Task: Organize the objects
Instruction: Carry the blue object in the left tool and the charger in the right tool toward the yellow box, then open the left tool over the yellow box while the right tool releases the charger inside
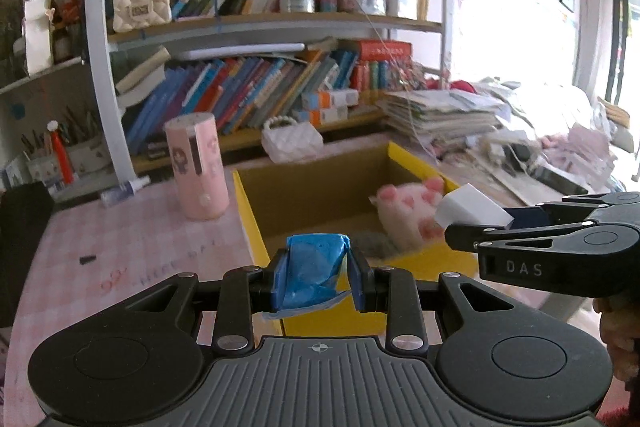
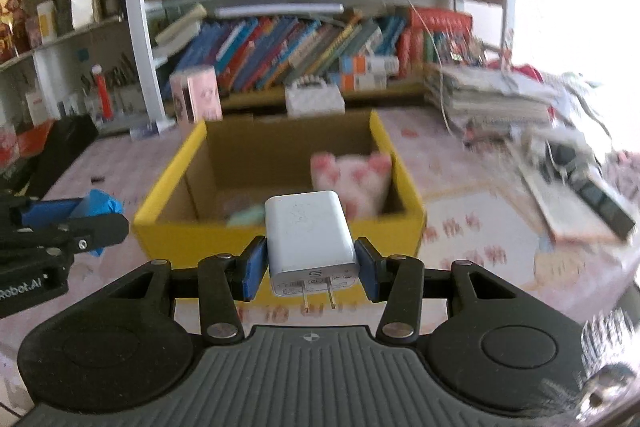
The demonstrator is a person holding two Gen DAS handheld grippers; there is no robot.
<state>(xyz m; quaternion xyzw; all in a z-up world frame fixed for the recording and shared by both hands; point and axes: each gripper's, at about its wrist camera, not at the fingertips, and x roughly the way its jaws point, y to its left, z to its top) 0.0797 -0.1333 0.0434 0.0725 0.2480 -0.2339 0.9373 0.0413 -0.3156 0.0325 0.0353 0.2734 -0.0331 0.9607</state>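
Countable items: one yellow box (image 2: 280, 239), one plush paw (image 1: 408, 215) inside it, one charger (image 2: 310, 239), one blue packet (image 1: 314, 273), one pink cylinder (image 1: 198, 167), two quilted handbags (image 1: 140, 5) (image 1: 292, 141).

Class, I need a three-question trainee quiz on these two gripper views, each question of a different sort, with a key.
1. True or false: the left gripper is empty.
2. What does the right gripper hold? A) white charger B) pink cup C) book
3. Fill in: the plush paw lies inside the yellow ____.

Key: 1 false, it grips a blue packet; 2 A, the white charger; 3 box.
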